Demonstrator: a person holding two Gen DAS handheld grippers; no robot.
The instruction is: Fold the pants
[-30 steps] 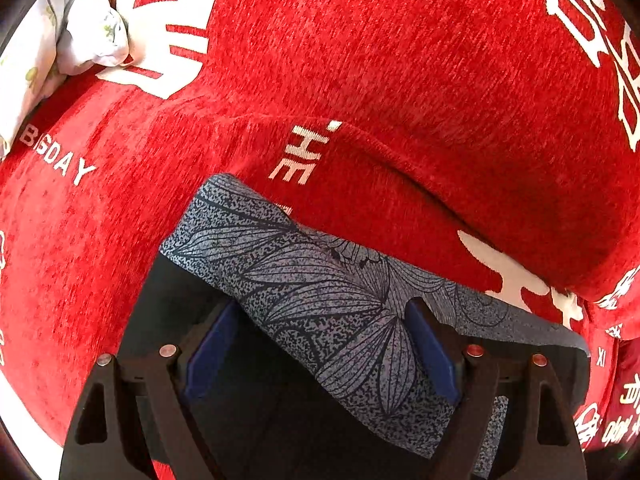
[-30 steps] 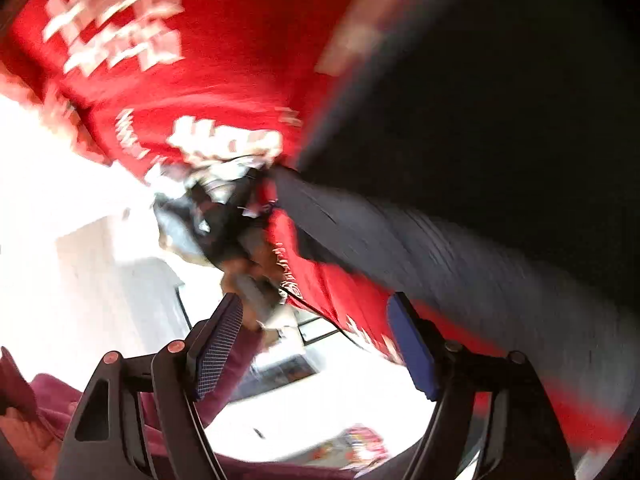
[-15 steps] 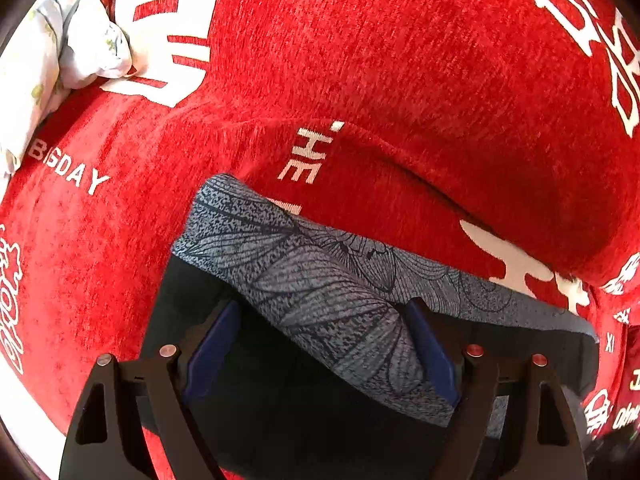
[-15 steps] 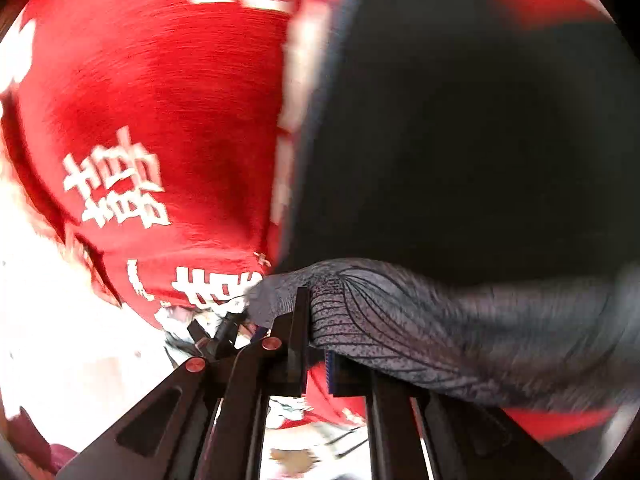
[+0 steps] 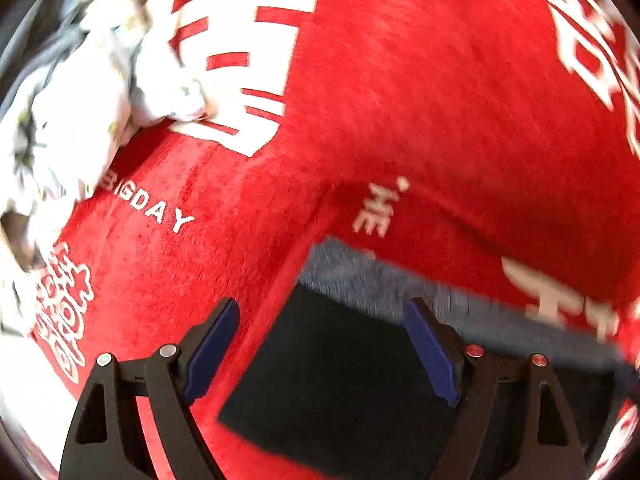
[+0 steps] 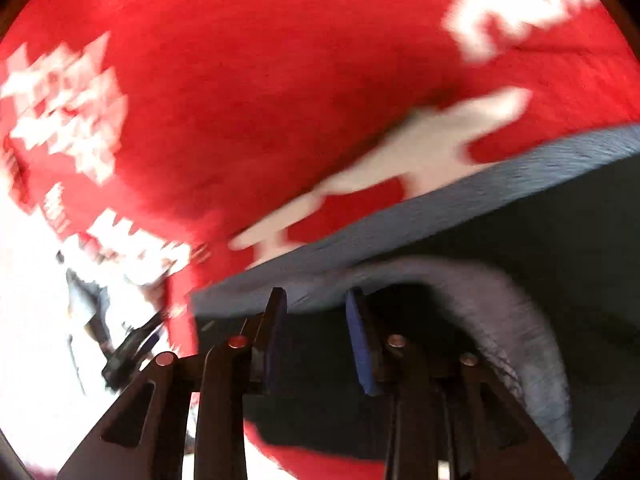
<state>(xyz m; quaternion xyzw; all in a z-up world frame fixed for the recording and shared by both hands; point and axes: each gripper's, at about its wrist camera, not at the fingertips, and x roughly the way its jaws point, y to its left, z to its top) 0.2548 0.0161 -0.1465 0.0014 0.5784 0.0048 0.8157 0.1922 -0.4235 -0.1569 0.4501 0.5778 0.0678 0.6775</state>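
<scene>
A red blanket (image 5: 400,120) with white lettering covers the surface. My left gripper (image 5: 322,346) gapes wide over the dark pants (image 5: 340,380); my right gripper (image 6: 316,328) stands slightly parted, empty, over their grey edge.

Your right tool (image 6: 316,316) view is smeared with motion blur, so the white lettering on the red blanket (image 6: 260,100) past its tips is unreadable. The dark pants (image 6: 540,220) run off the frame to its right. Ahead-left of your left tool (image 5: 320,344), the white floral cloth (image 5: 92,92) is blurred and cropped.
</scene>
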